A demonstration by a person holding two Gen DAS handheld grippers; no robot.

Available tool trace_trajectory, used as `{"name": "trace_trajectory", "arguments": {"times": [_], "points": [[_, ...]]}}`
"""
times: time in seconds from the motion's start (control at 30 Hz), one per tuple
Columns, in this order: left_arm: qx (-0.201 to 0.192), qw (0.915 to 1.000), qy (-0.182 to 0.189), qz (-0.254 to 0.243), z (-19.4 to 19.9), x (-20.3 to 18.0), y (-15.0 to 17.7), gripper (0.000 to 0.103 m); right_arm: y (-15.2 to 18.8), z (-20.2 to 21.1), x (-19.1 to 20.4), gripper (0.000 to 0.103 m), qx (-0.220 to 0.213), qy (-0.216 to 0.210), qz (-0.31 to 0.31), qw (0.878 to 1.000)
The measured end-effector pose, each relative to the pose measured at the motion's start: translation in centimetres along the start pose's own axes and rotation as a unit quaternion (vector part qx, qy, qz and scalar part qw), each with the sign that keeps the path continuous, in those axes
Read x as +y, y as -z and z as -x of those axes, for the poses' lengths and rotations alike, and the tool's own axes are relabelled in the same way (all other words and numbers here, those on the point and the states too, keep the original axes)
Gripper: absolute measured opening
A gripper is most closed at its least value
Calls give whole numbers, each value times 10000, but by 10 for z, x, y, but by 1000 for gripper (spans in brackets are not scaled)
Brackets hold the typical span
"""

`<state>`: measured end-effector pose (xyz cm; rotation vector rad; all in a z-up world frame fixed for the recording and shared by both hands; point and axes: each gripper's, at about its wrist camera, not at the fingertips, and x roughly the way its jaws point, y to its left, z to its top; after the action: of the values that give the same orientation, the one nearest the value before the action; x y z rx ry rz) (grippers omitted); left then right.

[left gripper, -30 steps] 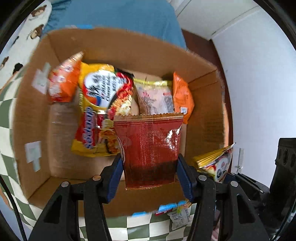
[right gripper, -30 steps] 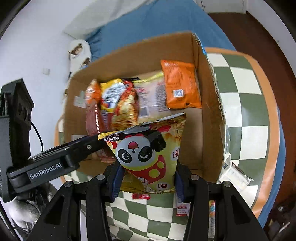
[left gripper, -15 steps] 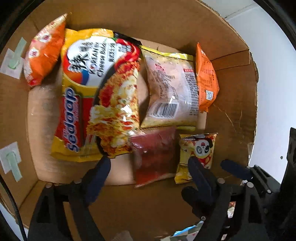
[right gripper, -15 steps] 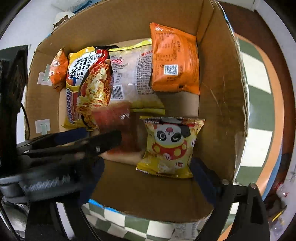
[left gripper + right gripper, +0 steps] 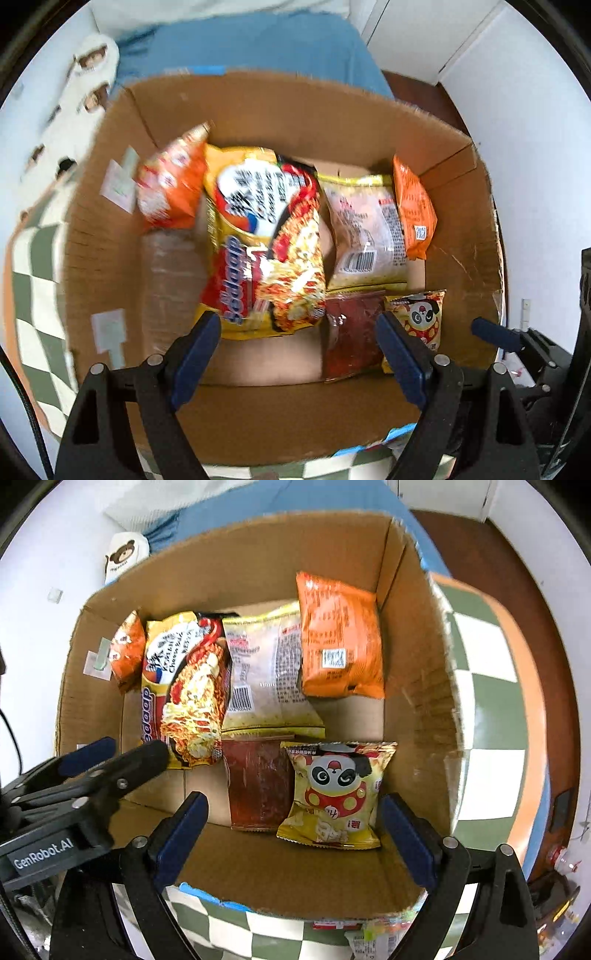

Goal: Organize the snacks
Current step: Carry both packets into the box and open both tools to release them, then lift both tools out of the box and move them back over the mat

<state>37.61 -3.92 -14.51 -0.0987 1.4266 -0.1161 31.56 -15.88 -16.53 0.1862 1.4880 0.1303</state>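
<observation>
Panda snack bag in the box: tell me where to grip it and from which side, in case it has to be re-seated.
Grip the panda bag by its near crimped bottom seam, coming from above on the near side. It lies flat on the cardboard box floor, its left edge against the dark red packet, so side access is probably tight. The right gripper, fingers open, sits nearest.

A green-and-white checkered cloth [image 5: 484,720] with an orange border is seen spread over the tabletop. Beyond the tabletop's far edge, blue bedding [image 5: 258,48] is visible. A white bear-print pouch [image 5: 123,555] lies near the far left corner. White walls [image 5: 528,122] and dark brown flooring [image 5: 517,565] are seen at right.
</observation>
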Motion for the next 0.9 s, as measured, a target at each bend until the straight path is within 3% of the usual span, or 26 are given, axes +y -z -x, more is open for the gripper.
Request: {"name": "trace_trajectory", "arguments": {"times": [0.13,0.4,0.6,0.9], "points": [[-439,9987,-203,-136,23,1,9,86,11,18,4,97,-351,115,63,9993],[-1008,9945,-235,-172,61,-2,41,86,39,51,14,97,-896,280,202,9954],[-1595,9862,-353,-262,97,-6,66,86,63,79,25,97,-1371,395,268,9894],[-2109,9762,-367,-346,144,-9,103,86,104,119,26,97,-1995,293,116,9794]]}}
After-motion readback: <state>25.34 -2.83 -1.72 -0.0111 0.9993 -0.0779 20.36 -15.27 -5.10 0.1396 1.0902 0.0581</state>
